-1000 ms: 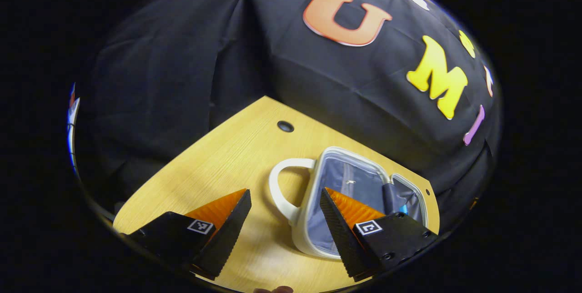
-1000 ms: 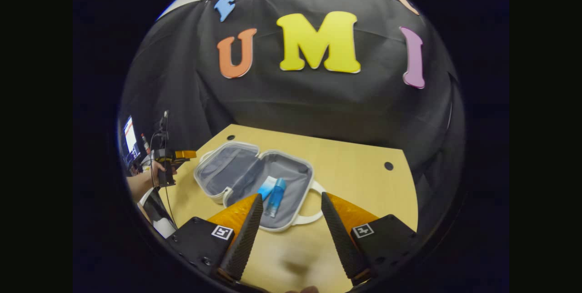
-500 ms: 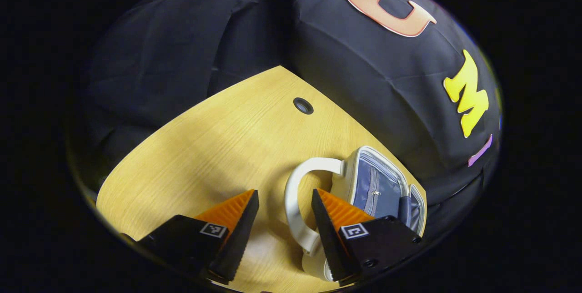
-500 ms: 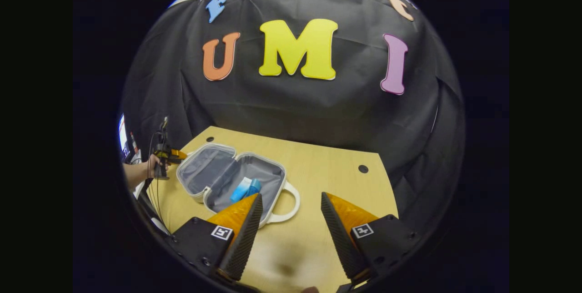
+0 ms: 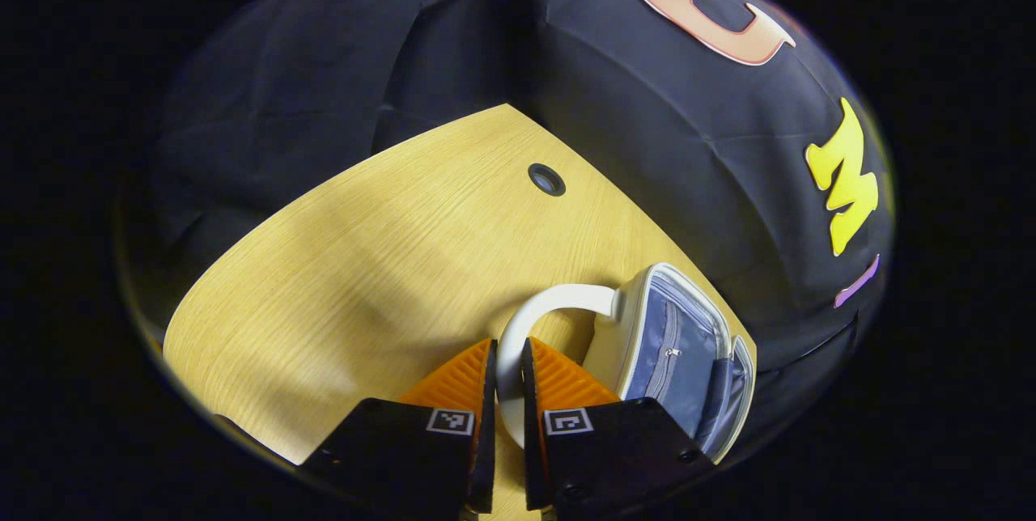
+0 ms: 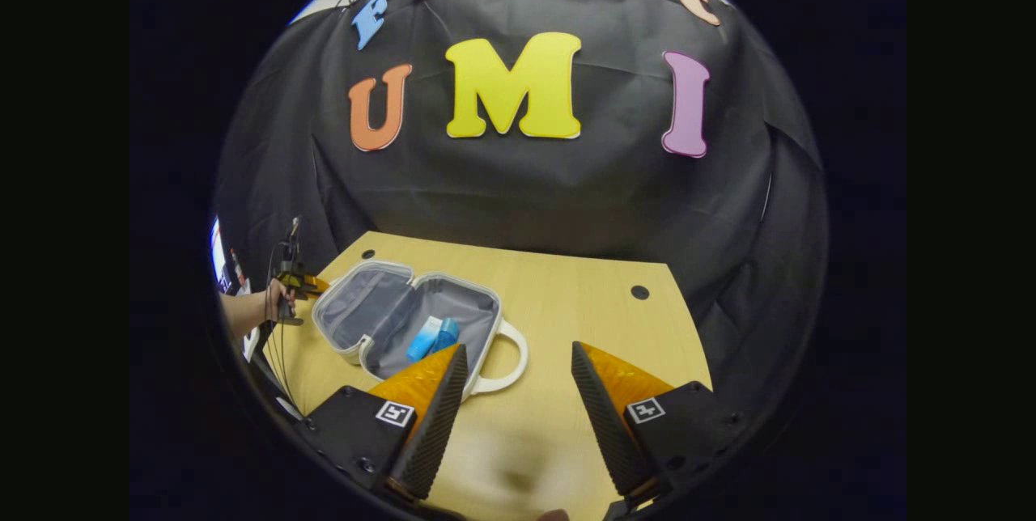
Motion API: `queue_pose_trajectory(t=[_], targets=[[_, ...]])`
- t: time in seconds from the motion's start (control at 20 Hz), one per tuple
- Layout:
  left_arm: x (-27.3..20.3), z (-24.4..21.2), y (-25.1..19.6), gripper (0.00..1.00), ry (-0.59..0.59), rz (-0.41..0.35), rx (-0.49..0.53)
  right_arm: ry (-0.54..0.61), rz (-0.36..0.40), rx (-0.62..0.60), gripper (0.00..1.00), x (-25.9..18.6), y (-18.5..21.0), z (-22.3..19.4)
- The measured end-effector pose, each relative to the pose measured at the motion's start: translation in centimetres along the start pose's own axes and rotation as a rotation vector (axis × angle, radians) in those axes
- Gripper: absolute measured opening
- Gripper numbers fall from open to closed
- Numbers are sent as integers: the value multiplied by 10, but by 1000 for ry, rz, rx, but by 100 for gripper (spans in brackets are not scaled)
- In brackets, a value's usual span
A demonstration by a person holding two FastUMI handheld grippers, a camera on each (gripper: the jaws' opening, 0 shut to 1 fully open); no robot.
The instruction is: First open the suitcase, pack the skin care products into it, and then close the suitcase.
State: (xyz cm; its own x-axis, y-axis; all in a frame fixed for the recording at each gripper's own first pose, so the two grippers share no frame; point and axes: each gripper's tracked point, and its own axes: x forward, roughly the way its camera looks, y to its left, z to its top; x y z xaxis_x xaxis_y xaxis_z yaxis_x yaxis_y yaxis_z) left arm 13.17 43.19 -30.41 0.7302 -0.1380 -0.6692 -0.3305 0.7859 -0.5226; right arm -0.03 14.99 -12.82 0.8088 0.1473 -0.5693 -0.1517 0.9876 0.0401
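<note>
Pale wood-grain counter point(image 6: 566, 286) carries the open suitcase point(image 6: 380, 315) near its left edge, with broad bare surface to the right and two round holes toward the back. Its grey fabric lining holds blue skin care products point(image 6: 433, 336). The left gripper point(image 5: 507, 367) is clenched on the suitcase's smooth white loop handle point(image 5: 534, 315), both ribbed fingers pressing it. The right gripper point(image 6: 518, 379) hangs released, fingers wide apart over bare counter beside the suitcase.

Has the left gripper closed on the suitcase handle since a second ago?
Yes. The left gripper moved left off the suitcase shell and its fingers closed around the handle.
</note>
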Motion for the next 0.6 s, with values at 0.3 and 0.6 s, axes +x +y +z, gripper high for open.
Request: queue_pose_trajectory(t=[0.3, 0.6], targets=[[-44, 30, -43, 11, -126, -6, 148, -11, 12, 36, 76, -6, -4, -4], [-107, 71, -160, 8, -349, -58, 402, -86, 5, 66, 77, -24, -11, 13]])
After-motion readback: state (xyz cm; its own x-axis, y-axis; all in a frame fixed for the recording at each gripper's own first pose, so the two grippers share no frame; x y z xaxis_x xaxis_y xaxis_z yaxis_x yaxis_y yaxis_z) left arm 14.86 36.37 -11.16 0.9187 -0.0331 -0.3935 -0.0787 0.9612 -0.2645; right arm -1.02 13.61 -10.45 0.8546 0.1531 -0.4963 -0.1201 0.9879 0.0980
